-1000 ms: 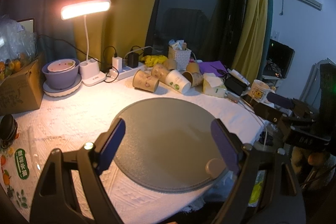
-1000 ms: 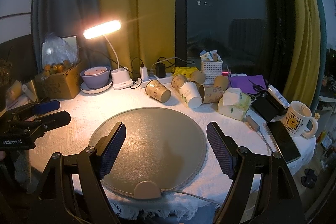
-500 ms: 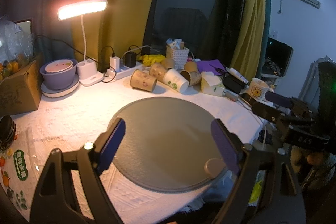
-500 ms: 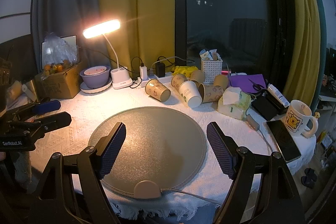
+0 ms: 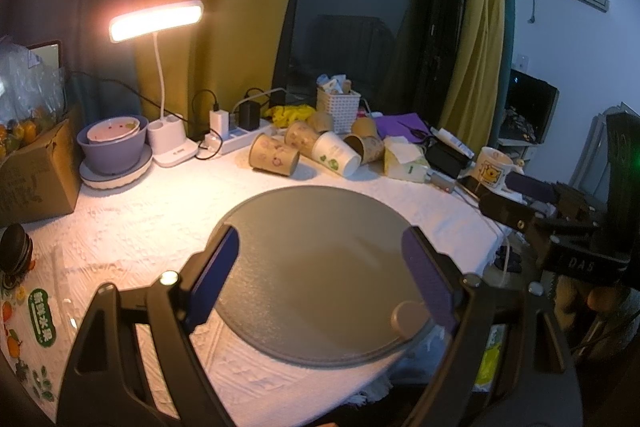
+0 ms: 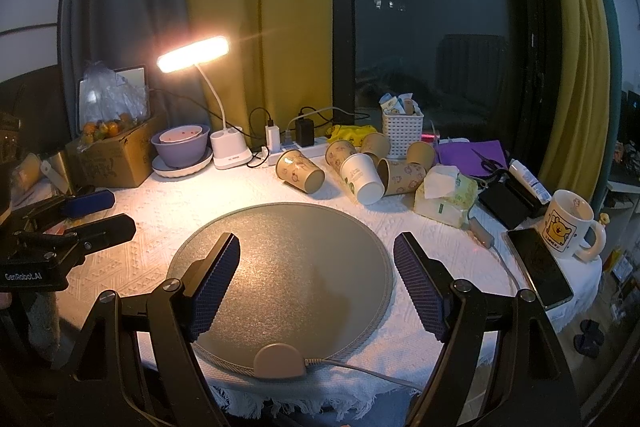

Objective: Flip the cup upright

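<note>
Several paper cups lie on their sides in a cluster at the far edge of the tabletop (image 6: pixel 132 259), beyond the round grey mat (image 6: pixel 280 267) and just in front of the power strip (image 6: pixel 280 155). The nearest, a brown printed cup (image 6: pixel 300 171), lies a little apart from the white cup (image 6: pixel 362 177). Both the left tool (image 5: pixel 320 279) and the right tool (image 6: pixel 316 279) hover wide open over the mat, holding nothing. Such a cup is probably very light, thin-walled and easily crushed, and may roll. A gentle pinch across the mid-body, or over the rim, would likely suit best.
</note>
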### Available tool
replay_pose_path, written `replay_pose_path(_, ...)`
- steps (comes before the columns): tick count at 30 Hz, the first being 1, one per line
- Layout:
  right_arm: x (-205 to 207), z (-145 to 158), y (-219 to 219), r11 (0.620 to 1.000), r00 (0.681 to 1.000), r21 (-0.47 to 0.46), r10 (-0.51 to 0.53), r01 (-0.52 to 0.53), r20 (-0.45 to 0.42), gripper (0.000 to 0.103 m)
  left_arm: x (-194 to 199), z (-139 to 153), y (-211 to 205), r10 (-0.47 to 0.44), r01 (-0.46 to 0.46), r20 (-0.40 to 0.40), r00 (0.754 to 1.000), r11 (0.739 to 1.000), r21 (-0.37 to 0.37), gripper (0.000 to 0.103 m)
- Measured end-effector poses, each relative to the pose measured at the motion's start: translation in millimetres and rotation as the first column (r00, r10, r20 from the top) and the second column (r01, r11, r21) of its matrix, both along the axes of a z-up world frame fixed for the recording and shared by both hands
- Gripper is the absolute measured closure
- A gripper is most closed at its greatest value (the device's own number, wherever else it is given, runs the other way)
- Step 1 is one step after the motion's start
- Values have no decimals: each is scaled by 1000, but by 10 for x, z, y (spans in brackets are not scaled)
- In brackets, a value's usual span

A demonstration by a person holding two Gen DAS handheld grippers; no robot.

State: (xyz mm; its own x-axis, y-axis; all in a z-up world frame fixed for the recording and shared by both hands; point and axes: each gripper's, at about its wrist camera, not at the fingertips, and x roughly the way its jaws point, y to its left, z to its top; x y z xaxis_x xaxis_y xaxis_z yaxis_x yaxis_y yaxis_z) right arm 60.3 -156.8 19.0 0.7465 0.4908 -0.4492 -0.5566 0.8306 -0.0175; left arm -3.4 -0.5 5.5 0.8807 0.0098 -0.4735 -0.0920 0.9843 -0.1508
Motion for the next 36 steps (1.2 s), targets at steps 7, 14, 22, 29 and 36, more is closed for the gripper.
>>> replay_pose_path(7, -1, -16, 1, 1000, 1000, -2, -2, 2, -3, 21, 16, -25, 5, -2, 2, -6, 1000, 1000, 0, 18)
replay_pose_path(14, 68, -115, 59, 1000, 1000, -6, 8, -8, -29, 21, 102, -81, 20, -1, 1, -18, 1000, 1000, 12, 18)
replay_pose_path(22, 401, -256, 140, 1000, 997, -17, -5, 4, -81, 21, 497, -231, 39, -17, 18, -89, 996, 1000, 9, 18)
replay_pose_path(29, 784, -335, 107, 999, 992, -28, -25, 22, -121, 21, 893, -313, -6, -29, 31, -131, 991, 999, 19, 18)
replay_pose_path(36, 1231, -390, 57, 999, 987, -32, -40, 36, -154, 21, 1374, -351, -25, -42, 47, -163, 986, 999, 27, 18)
